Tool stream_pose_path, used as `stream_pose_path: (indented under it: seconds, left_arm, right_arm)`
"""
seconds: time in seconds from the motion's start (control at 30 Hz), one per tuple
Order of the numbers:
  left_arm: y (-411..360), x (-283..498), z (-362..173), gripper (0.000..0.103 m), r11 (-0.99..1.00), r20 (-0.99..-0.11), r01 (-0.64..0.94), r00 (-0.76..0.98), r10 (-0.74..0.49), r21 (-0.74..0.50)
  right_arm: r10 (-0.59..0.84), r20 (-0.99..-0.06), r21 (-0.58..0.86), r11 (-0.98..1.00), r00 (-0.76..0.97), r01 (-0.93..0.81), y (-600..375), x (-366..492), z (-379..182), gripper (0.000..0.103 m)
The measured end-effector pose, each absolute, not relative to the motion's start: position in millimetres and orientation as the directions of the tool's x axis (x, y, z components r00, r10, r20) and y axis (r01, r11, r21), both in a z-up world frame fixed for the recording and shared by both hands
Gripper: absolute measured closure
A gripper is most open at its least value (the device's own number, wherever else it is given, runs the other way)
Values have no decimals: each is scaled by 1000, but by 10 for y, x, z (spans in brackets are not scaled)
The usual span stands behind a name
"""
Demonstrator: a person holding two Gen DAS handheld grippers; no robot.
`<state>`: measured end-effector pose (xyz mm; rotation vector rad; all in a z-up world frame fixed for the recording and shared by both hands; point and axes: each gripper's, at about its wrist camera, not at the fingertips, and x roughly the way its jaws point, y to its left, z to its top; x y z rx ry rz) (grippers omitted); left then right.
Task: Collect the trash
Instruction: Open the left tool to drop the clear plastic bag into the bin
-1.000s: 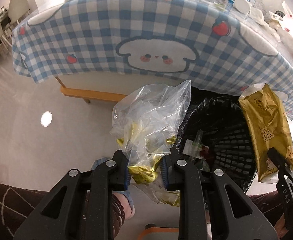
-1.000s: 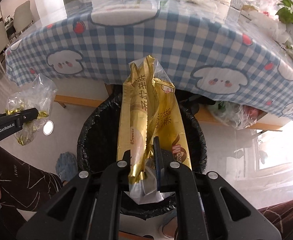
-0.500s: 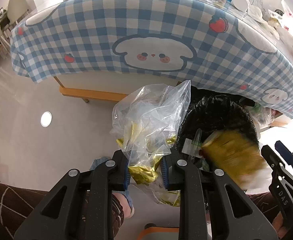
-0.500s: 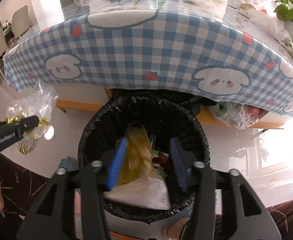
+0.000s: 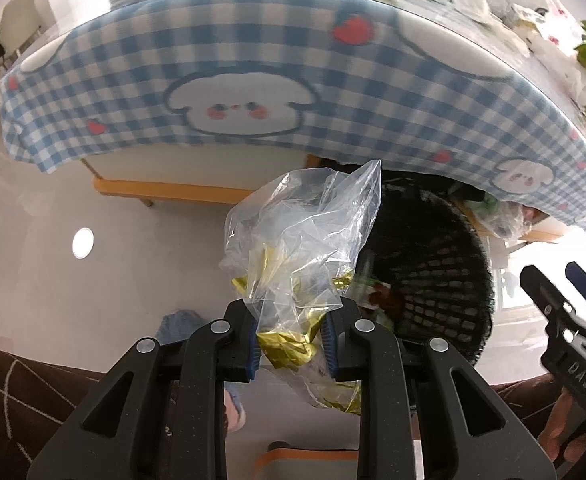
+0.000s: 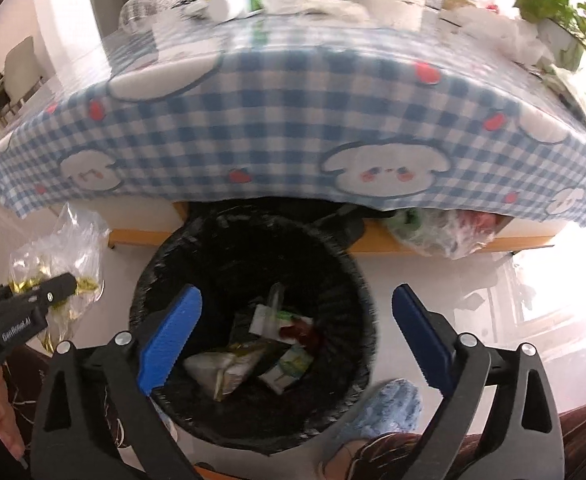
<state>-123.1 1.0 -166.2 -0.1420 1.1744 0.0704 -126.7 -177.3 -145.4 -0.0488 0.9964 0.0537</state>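
Note:
My left gripper (image 5: 291, 338) is shut on a clear plastic bag (image 5: 305, 240) with gold foil wrappers inside, held just left of the black-lined trash bin (image 5: 433, 264). My right gripper (image 6: 293, 328) is open and empty above the bin (image 6: 253, 240). The gold snack packet (image 6: 229, 368) lies inside the bin among other wrappers. In the right wrist view the left gripper (image 6: 41, 300) and its bag (image 6: 61, 256) show at the left edge. In the left wrist view the right gripper (image 5: 565, 304) shows at the right edge.
A table with a blue checked tablecloth (image 6: 293, 128) overhangs the far side of the bin and carries a bottle (image 6: 233, 0), tissues and a plant. More bagged items (image 6: 441, 228) lie under the table. My knees and slippers (image 6: 389, 404) are near the bin.
My right gripper opened wide and the gold packet dropped into the bin. My left gripper kept its hold on the clear bag; both views tilted up slightly.

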Motion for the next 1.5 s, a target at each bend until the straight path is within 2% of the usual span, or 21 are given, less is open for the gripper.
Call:
stream_pose_path:
  seconds: [0.63, 0.97, 1.1, 1.23, 1.37, 1.47, 1.5]
  left_arm:
    - [-979, -1089, -1754, 79, 998, -930, 18, 363, -55, -52]
    - [-1282, -1060, -1785, 75, 997, -929, 62, 364, -73, -53]
    - [-1355, -1051, -1791, 67, 996, -927, 82, 368, -72, -45]
    - [-1406, -1065, -1789, 64, 995, -925, 89, 372, -78, -48]
    - [-1388, -1056, -1781, 51, 995, -923, 88, 379, -70, -39]
    - [-1374, -1057, -1785, 48, 995, -926, 96, 371, -73, -40]
    - [-1368, -1058, -1779, 43, 994, -925, 98, 373, -71, -37]
  right_arm:
    - [-73, -818, -49, 997, 571, 58, -2730, -1257, -1324, 8]
    - [-90, -809, -49, 995, 581, 86, -2956, -1279, -1284, 8]
    - [-89, -811, -35, 994, 578, 104, -3033, -1287, -1286, 8]
    - [-84, -811, -29, 994, 578, 104, -3039, -1286, -1286, 8]
    - [-81, -811, -29, 995, 580, 99, -3028, -1278, -1275, 8]
    - [-77, -811, -26, 995, 580, 96, -3004, -1275, -1275, 8]
    - [-77, -811, -27, 995, 580, 94, -3000, -1275, -1276, 8]
